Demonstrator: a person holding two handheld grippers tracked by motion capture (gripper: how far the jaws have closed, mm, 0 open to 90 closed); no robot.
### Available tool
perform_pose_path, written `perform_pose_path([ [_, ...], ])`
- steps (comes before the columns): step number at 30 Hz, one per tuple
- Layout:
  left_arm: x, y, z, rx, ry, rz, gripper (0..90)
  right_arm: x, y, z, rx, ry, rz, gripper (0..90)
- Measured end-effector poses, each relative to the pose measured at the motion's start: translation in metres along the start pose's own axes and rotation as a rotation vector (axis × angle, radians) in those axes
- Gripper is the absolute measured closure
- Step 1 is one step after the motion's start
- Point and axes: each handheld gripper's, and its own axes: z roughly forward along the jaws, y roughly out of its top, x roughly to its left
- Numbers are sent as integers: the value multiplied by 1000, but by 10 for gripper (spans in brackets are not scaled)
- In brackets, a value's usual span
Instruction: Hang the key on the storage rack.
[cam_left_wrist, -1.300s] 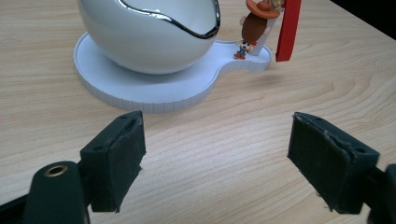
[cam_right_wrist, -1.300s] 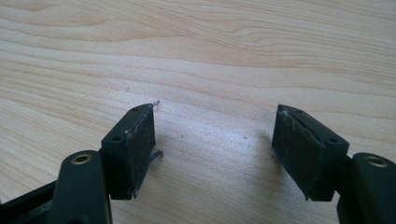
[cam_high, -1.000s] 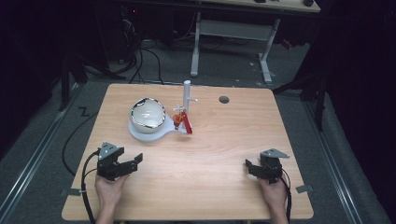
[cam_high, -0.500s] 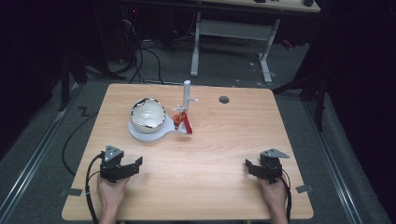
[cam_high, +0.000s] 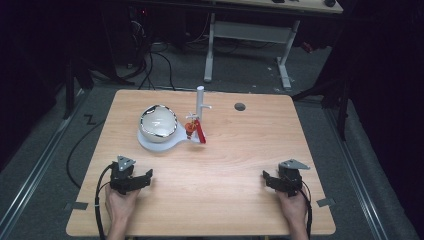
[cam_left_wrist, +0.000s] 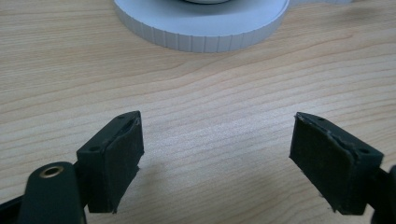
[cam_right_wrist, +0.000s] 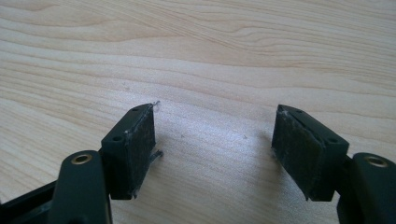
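I hold my left gripper low over the near left part of the table, my hand behind it at the table's front edge. Its jaws stand wide apart with nothing between them but bare wood, as the left gripper view shows. They point toward the white stand, which lies ahead of them, near but not touching; in the left gripper view its ribbed round base runs across the top of the frame.

On that base sits a shiny bowl, tilted a little, I think, though the high view is too coarse to be sure. Just beside the bowl, on the stand's narrow arm, a white post rises upright. At its foot a small orange piece and a red strip lean together; what they are I cannot tell.

My right gripper rests over the near right part of the table, well apart from the stand. Its jaws are spread too, empty, with plain wood grain between the pads.

A dark round hole lies in the tabletop beyond the post, toward the far edge.
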Motion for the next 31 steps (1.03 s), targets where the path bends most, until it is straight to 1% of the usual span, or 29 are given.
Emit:
perform_pose_path([
  [6, 1, -1, 8, 25, 24, 16, 178, 0, 0, 0, 1, 0, 3, 306],
  [9, -1, -2, 13, 41, 35, 34, 173, 0, 0, 0, 1, 0, 3, 307],
  [12, 0, -2, 14, 40, 33, 25, 171, 0, 0, 0, 1, -1, 3, 306],
  [19, -1, -2, 13, 40, 34, 26, 173, 0, 0, 0, 0, 1, -1, 306],
  [31, -2, -2, 13, 41, 30, 22, 172, 0, 0, 0, 1, -4, 8, 308],
])
